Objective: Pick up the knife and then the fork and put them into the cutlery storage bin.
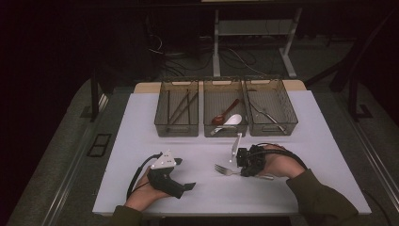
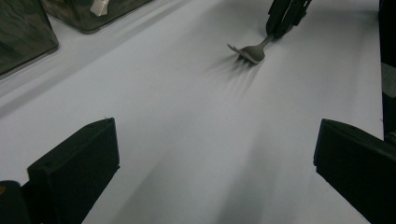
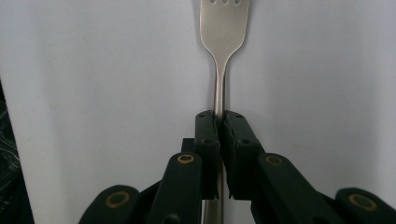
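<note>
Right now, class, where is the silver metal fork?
In the high view the silver metal fork lies on the white table, right of centre, its handle pinched in the right hand-held gripper, in front of the middle basket.

Metal fork (image 1: 225, 170), silver-grey and four-tined, laid flat on the white table (image 1: 141, 122), nearer its front edge, right of centre; tines are pointed toward the left edge, the handle toward the right.
</note>
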`<state>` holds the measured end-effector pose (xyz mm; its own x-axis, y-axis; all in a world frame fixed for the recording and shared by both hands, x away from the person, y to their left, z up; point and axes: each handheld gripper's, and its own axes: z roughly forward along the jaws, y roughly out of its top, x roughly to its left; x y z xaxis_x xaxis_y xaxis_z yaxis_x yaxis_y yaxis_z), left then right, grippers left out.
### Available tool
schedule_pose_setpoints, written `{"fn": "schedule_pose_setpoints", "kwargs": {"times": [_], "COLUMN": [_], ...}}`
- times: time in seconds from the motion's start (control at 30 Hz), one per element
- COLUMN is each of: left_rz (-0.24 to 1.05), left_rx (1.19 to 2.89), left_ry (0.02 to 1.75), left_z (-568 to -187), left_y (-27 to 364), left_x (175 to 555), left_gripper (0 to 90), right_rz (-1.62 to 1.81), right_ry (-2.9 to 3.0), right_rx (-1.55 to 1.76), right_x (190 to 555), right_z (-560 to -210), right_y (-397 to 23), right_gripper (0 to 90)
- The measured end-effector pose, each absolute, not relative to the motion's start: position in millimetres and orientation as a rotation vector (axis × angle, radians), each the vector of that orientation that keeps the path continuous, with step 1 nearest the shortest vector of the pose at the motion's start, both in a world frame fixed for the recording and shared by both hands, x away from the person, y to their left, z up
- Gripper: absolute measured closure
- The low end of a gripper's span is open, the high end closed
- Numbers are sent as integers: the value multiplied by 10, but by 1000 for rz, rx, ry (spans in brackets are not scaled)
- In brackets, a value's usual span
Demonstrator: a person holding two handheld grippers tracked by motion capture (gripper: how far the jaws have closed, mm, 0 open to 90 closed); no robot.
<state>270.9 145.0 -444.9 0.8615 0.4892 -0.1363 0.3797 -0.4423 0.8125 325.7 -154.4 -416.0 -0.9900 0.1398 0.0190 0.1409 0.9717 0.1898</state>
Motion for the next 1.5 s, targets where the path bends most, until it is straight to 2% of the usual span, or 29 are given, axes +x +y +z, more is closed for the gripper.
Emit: {"fn": "schedule_pose_setpoints", "kwargs": {"times": [1.07,1.5], "left_rz": [159,153], "left_rx": [2069,2066], "left_ry": [637,632], "left_z": [-4430,-4438], "left_y": [1468,1459], "left_x": [2716,2715], "left_gripper": [0,0], "right_rz": [-1352,-1624], "right_ry": [-2833,-2740], "right_rx": [-1020,-1303], "right_x": [3639,3898], "right_z": [-3565,-3376], "right_y": [-2625,-3063], "right_gripper": [843,842]}}
